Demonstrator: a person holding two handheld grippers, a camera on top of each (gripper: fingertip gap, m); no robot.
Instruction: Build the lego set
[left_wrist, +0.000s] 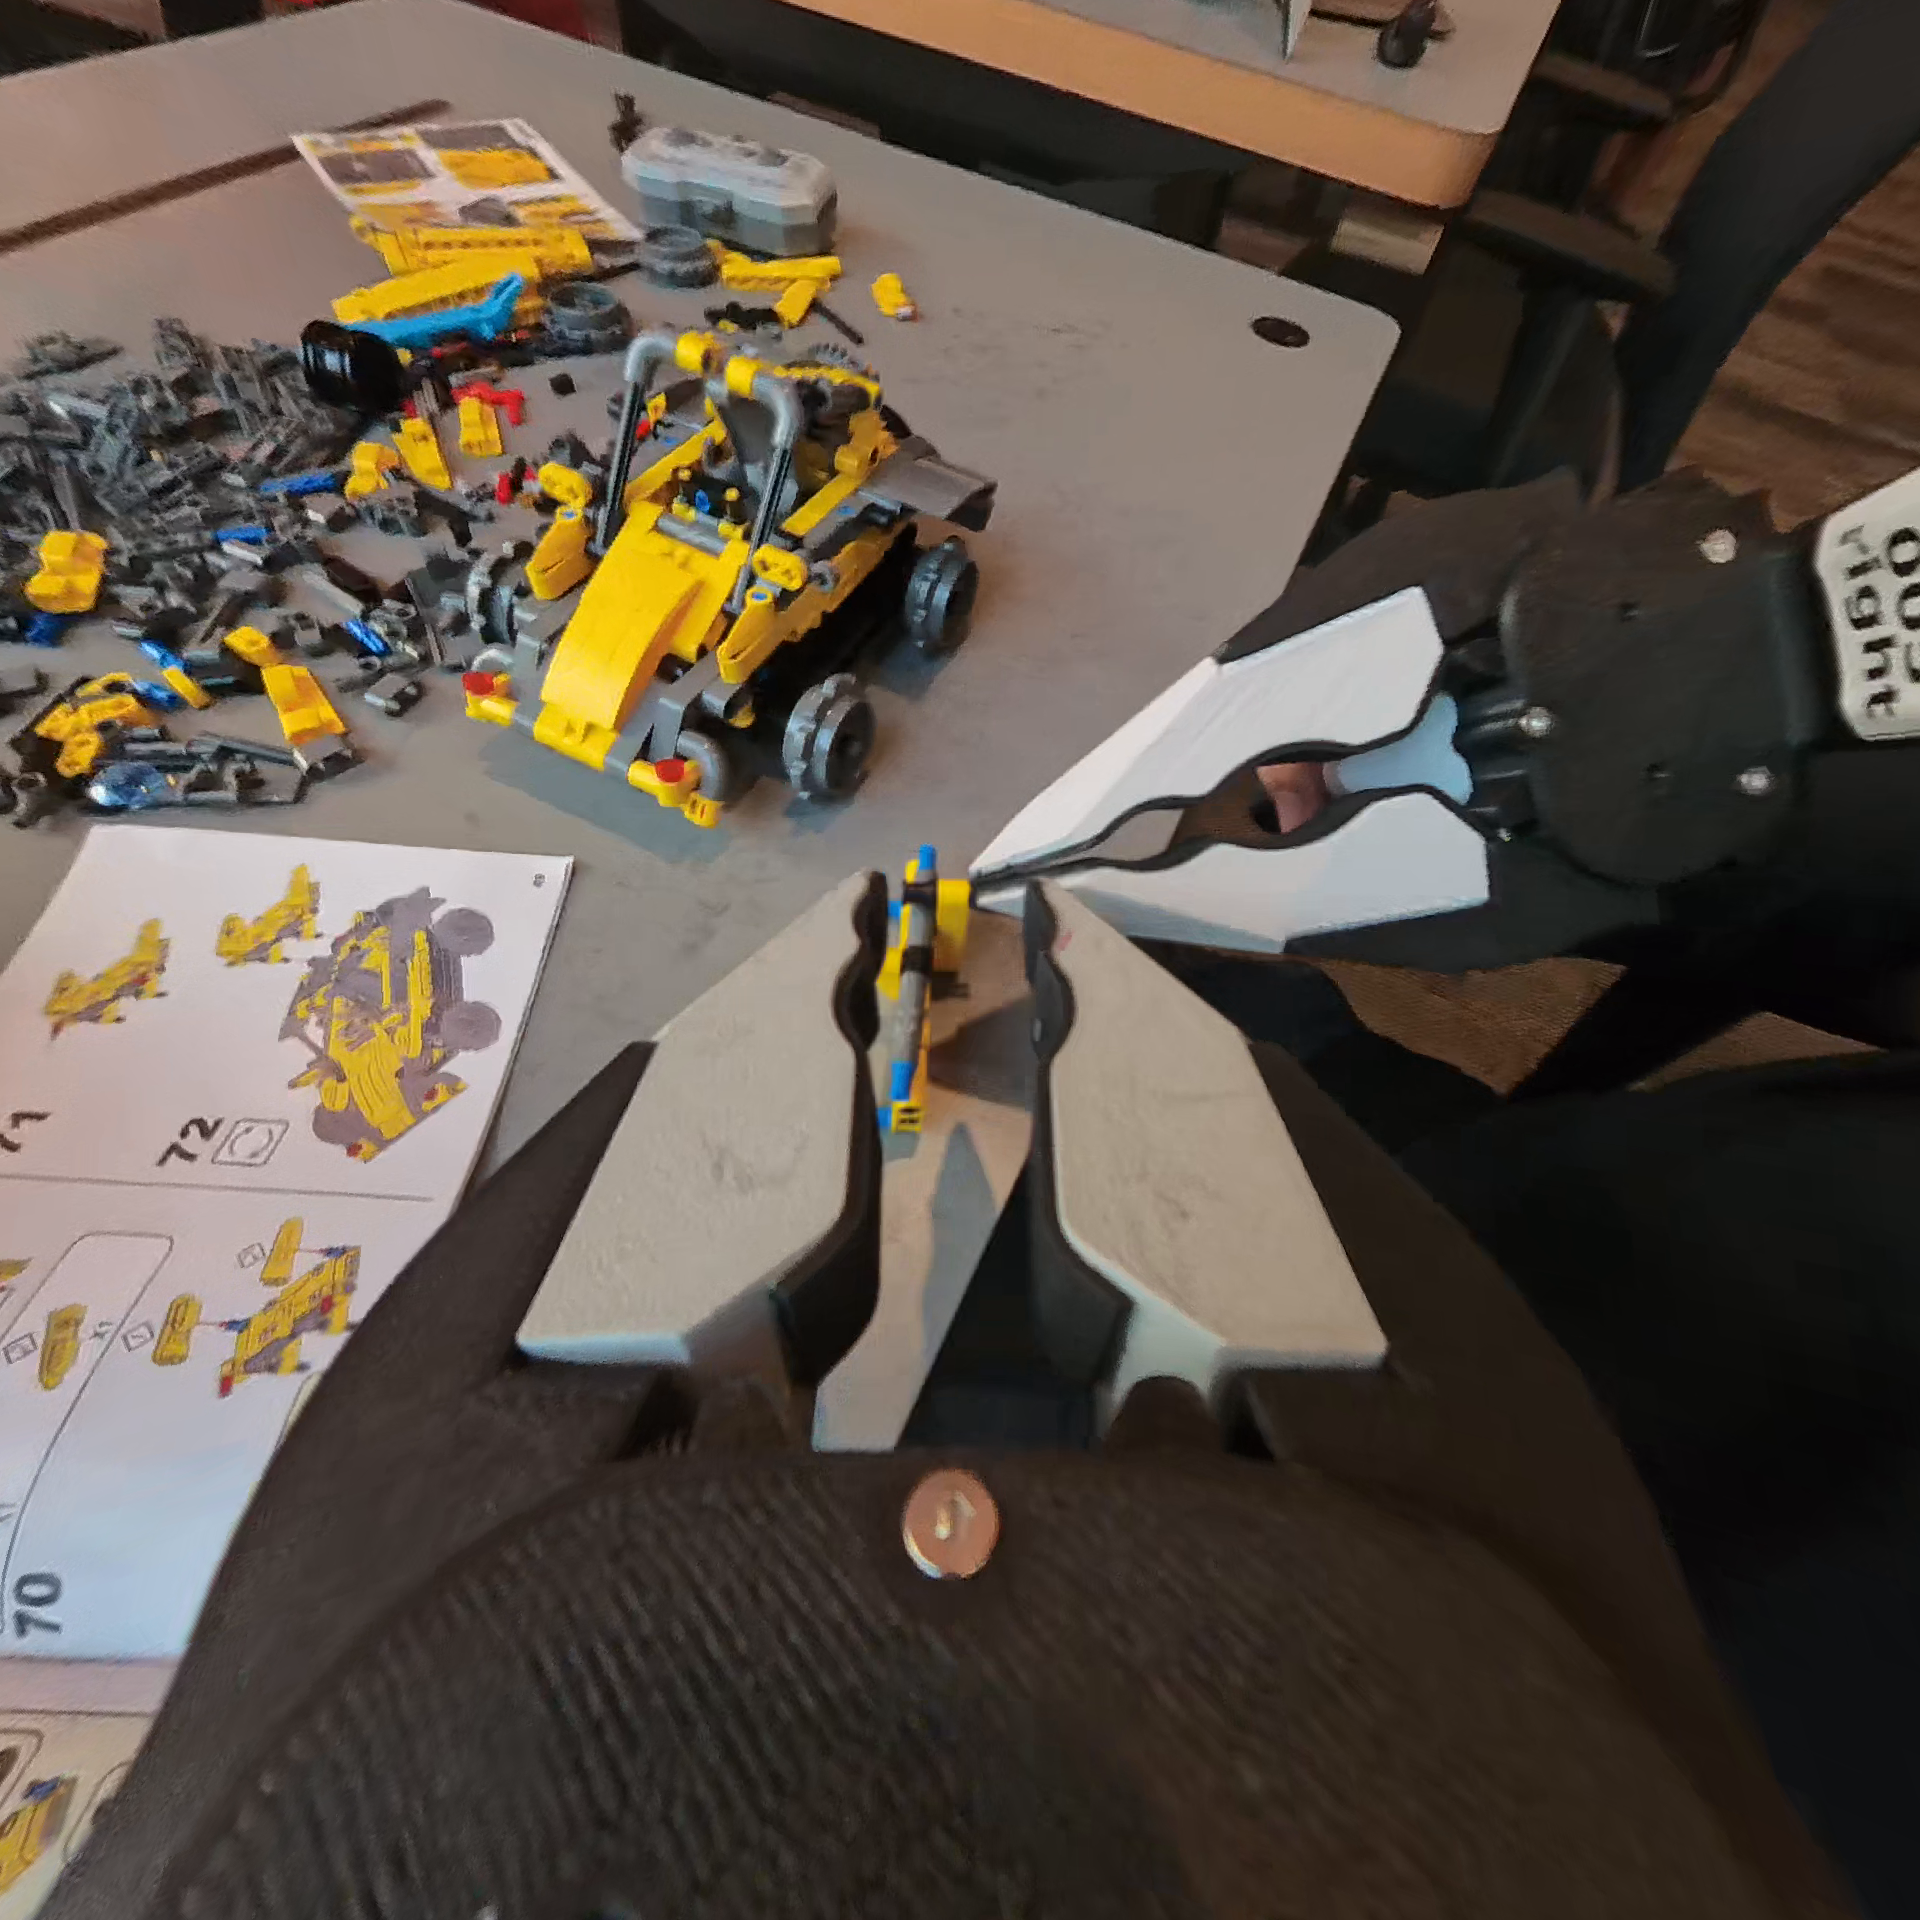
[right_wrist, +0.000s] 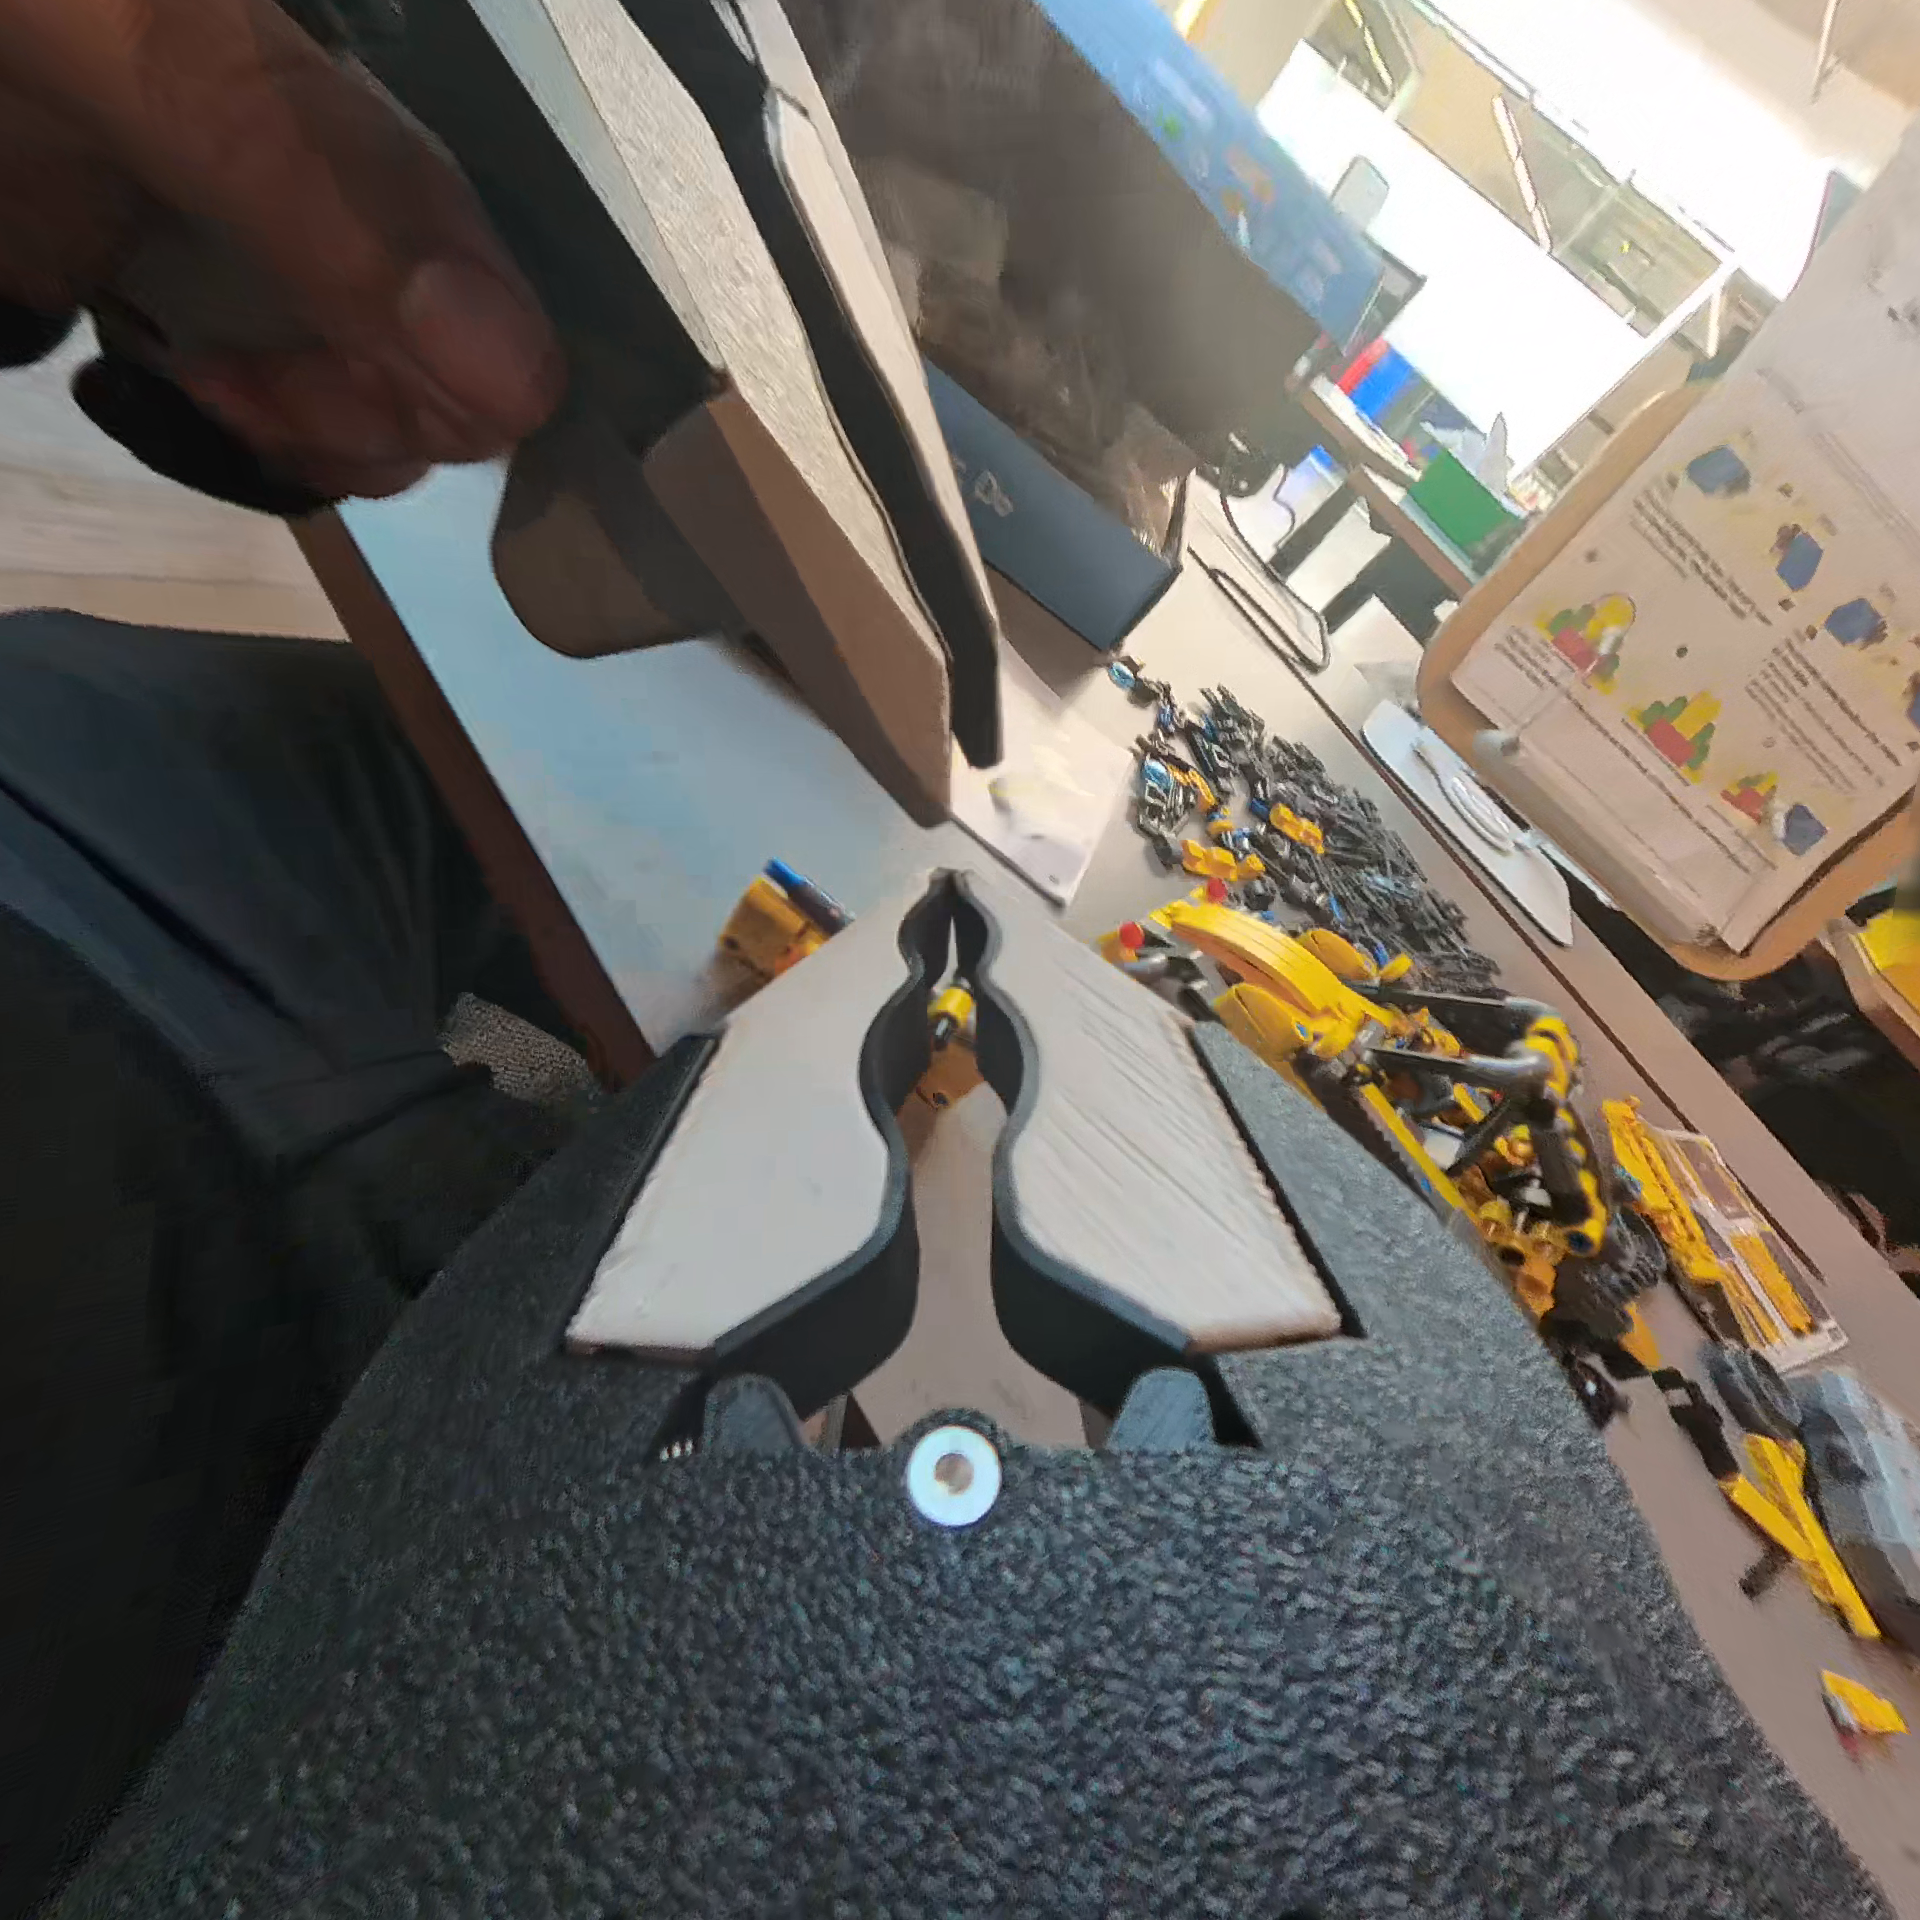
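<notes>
A small yellow, grey and blue brick assembly lies between the fingers of my left gripper, close along the left pad. A clear gap separates it from the right pad, so the left gripper is open. In the right wrist view the assembly seems to rest on the grey table near its edge, with the left gripper above it. My right gripper is shut. Its closed tips touch the yellow end of the assembly.
A half-built yellow and grey buggy stands mid-table. Beyond it and to its left are loose parts and a grey box. An open instruction booklet lies at the near left. The table edge, the floor and a dark chair are to the right. Both grippers' tips are close together, under 4 cm apart.
</notes>
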